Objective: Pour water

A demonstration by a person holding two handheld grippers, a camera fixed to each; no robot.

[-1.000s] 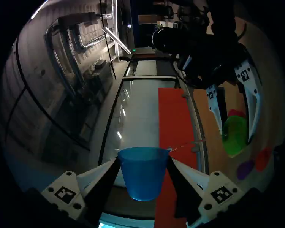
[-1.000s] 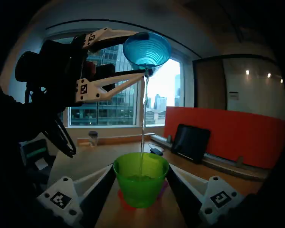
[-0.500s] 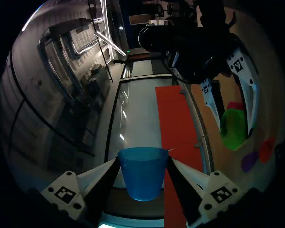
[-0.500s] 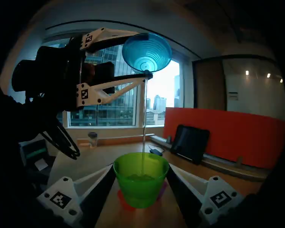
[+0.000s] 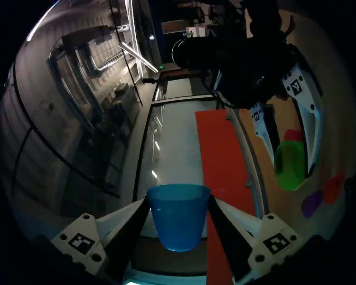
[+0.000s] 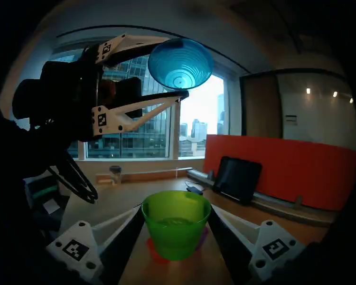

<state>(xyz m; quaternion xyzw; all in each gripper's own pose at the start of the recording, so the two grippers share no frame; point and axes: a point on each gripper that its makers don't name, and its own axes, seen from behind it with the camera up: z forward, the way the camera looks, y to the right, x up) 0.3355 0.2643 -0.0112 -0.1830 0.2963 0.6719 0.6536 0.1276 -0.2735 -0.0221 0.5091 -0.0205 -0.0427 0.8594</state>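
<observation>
My left gripper [image 5: 179, 203] is clamped on the blue cup [image 5: 179, 219], a finger pressing each side. In the right gripper view that cup hangs tipped, high above my right gripper [image 6: 176, 210], whose jaws hold the green cup [image 6: 176, 230] upright between them. Water lies low inside it, and a red coaster [image 6: 152, 250] shows just beneath

Looks like an office, high up in a city. Has a big glass window [image 6: 130, 137] full of tall towers, a long brown wooden desk [image 6: 107, 194], a bright red divider wall [image 6: 292, 166] behind it, and a flat black screen [image 6: 237, 178] standing there.
</observation>
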